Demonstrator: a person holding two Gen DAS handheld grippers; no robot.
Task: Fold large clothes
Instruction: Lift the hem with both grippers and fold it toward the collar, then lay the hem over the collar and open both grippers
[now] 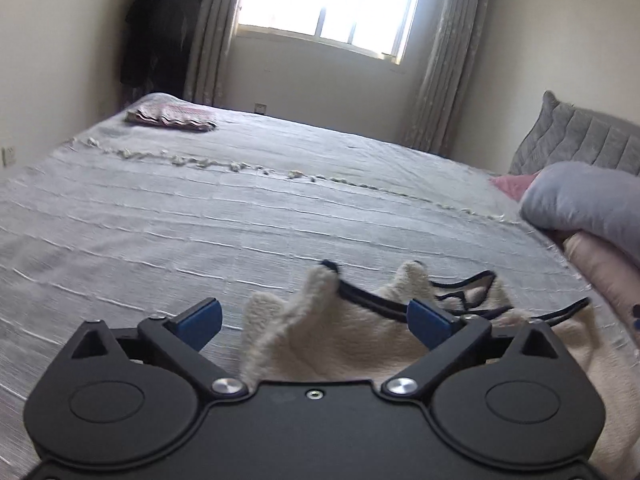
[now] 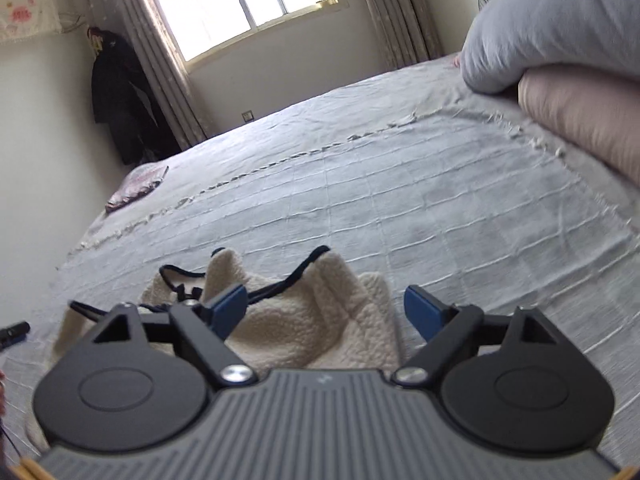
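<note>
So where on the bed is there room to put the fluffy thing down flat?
The widest bare stretch of the grey bedspread lies beyond the cream fleece garment, up to the tufted line. More room sits past that line, beside the small folded cloth. It is crowded at the side with the stacked duvets.

Left gripper [image 1: 316,320]: matte black housing, two round side discs, silver pivot screws, one small centre screw, blue pads [image 1: 202,322] on black fingers. Right gripper [image 2: 326,312]: same black linkage and blue pads [image 2: 230,308] — but a grey ribbed top plate.
</note>
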